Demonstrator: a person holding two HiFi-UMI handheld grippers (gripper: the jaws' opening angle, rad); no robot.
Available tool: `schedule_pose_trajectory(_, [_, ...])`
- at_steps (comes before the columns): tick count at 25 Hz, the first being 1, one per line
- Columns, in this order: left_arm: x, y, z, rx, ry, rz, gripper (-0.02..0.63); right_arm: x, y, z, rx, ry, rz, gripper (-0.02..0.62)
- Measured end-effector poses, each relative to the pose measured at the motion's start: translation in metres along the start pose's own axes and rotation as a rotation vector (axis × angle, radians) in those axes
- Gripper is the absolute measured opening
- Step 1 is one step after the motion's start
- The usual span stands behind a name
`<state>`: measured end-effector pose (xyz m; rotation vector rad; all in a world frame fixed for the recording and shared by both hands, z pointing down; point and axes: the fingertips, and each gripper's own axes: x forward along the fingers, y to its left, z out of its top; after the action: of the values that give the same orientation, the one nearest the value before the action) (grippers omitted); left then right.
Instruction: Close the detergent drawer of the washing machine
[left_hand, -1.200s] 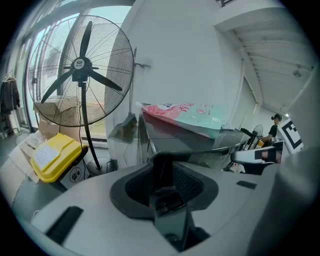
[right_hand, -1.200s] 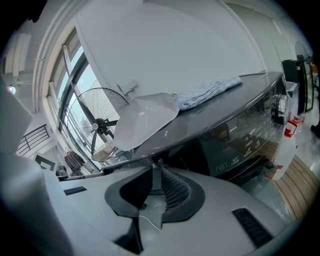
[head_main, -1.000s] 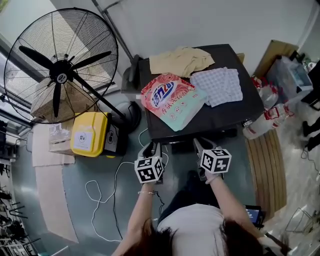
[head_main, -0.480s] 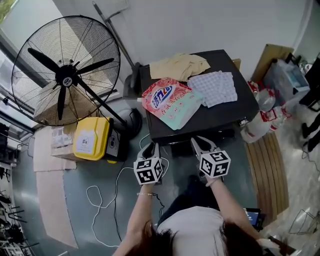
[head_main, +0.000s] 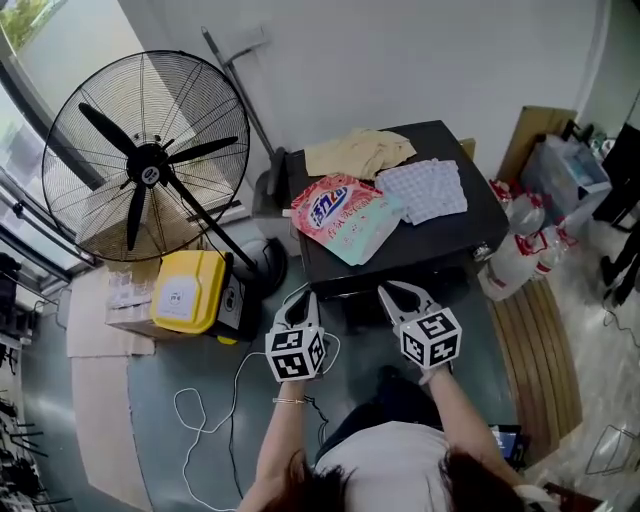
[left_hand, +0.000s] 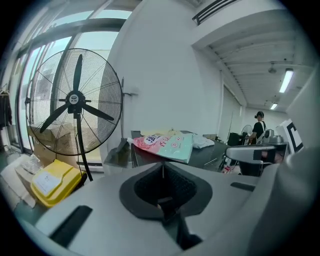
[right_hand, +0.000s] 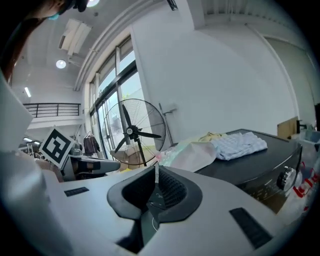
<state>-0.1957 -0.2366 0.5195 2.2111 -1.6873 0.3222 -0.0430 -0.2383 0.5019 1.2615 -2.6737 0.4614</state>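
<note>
The washer (head_main: 478, 222) stands at 12 o'clock from the person, its black top facing the head camera. Its front falls away just ahead of the grippers. The drawer cannot be picked out on that front in any view; only a knob (right_hand: 285, 176) shows there, in the right gripper view.

The left gripper (head_main: 300, 299) and the right gripper (head_main: 392, 291) hang side by side in front of the washer, apart from it, pointing toward 12 o'clock. Both sets of jaws have just been closing and now sit together, with nothing between them.

On the washer top lie a detergent bag (head_main: 345, 212) at the left front, a yellow cloth (head_main: 360, 152) at 12 o'clock from the bag, and a checked cloth (head_main: 425, 190) at 3 o'clock from it, touching it.

A fan (head_main: 150, 160) stands on the floor at 10 o'clock from the left gripper. A yellow box (head_main: 185, 292) sits at that gripper's 9 o'clock.
</note>
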Motion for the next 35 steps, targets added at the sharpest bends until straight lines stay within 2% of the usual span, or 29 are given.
schedule_pose_trajectory(4, [-0.024,-0.004,0.011,0.003,-0.044,-0.008,0.02,-0.013,0.022,0.01,-0.076,0.006,0.008,0.041])
schedule_pose_trajectory(11, [-0.062,-0.021,0.031,0.054,-0.117,-0.025,0.017,-0.037,0.046,0.04,-0.119,-0.069,0.008,0.041])
schedule_pose_trajectory(18, [-0.084,-0.041,0.052,0.072,-0.174,-0.041,0.017,-0.056,0.057,0.062,-0.163,-0.117,0.003,0.034])
schedule_pose_trajectory(30, [-0.111,-0.098,0.078,0.105,-0.224,-0.026,0.017,-0.098,0.047,0.082,-0.196,-0.144,0.05,0.028])
schedule_pose_trajectory(35, [-0.12,-0.114,0.084,0.092,-0.246,-0.002,0.017,-0.114,0.042,0.089,-0.207,-0.135,0.059,0.026])
